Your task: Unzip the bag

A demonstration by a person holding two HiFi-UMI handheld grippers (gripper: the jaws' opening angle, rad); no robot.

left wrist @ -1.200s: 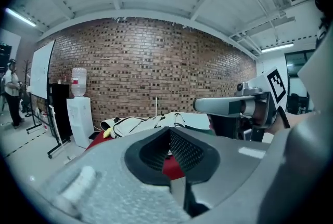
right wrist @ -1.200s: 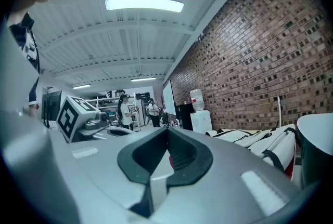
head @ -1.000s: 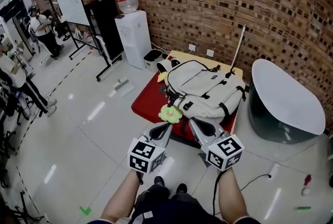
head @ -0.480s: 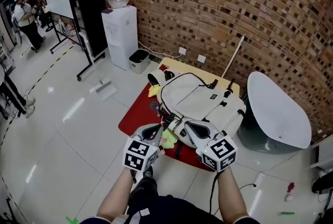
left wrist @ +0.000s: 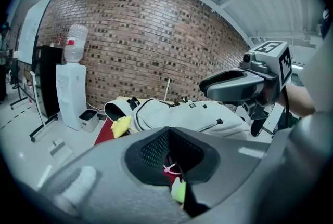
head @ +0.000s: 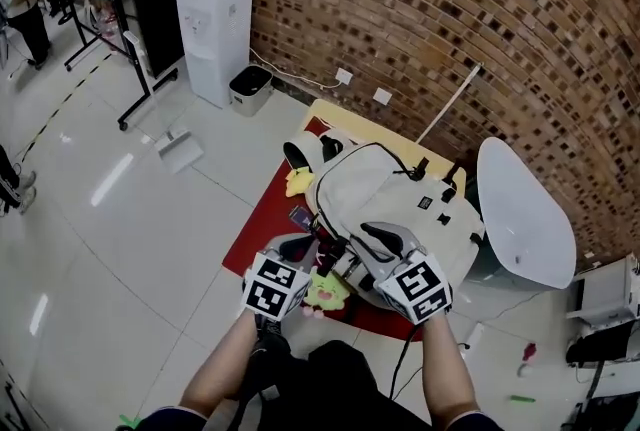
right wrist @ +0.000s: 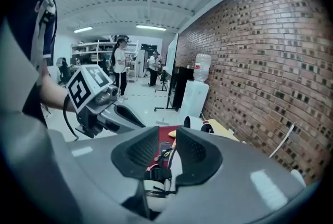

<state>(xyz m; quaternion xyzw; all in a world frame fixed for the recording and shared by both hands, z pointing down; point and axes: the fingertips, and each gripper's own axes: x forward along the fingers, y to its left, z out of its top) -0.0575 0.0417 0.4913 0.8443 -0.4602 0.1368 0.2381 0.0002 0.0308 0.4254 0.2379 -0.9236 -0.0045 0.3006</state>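
Barely begun, by the look of it. Flat on the red mat (head: 268, 219) beside the brick wall, the pale bag (head: 400, 204), with its dark zip line closed along all the part in view; no opening, nothing of the inside showing. Zip pull too small to pick out. Shut on nothing, the left claw (head: 298, 247), near the bag's near edge and above a yellow-green plush toy (head: 326, 289). Over the bag's lower end, the right claw (head: 378, 237), jaws just having been opening and now wide; a black strap and buckle visible in the gap in the right gripper view, pads not pressing on them. No contact with the bag to be made out from either. Left to do, as judged: find the pull, pinch it, steady the bag with the other claw, run the zip round.
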